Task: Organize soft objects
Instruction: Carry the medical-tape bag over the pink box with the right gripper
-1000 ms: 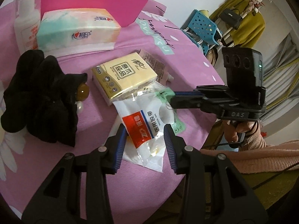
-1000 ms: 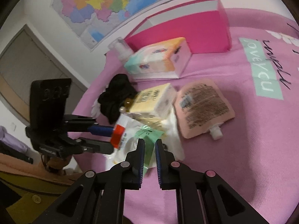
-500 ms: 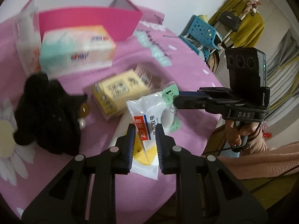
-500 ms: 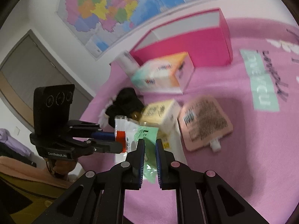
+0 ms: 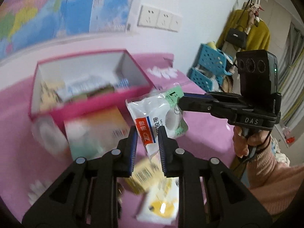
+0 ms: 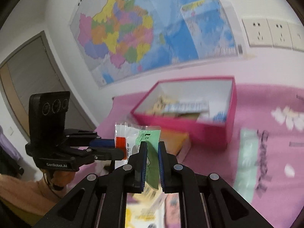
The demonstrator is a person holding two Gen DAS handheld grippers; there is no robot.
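A white wall bearing a large coloured map [image 6: 148,32] and a row of sockets [image 5: 159,18] backs a surface covered with a pink cloth [image 5: 199,142] printed with white flowers and lettering; whether it is a worktop or a bed cannot be told. An open pink box [image 5: 87,87] stands on the cloth near the wall, with several blurred packs lying inside it. Just in front of the box sits a tissue pack [image 5: 95,131] in mint, white and orange, much blurred in the left wrist view. Nearer the cameras lie a yellow tissue pack [image 5: 144,174] and a white packet with a yellow patch [image 5: 161,205]. A clear plastic bag of medical tape [image 5: 157,114], with a red and blue label and a green corner, is held in the air above the cloth, in front of the box. The left gripper [image 5: 147,144] has its jaws closed on the lower, labelled end of the bag. The right gripper [image 6: 152,163] has its jaws closed on the green edge of the same bag [image 6: 136,138]. A hand [image 5: 247,142] in a pink sleeve holds the right gripper's handle.
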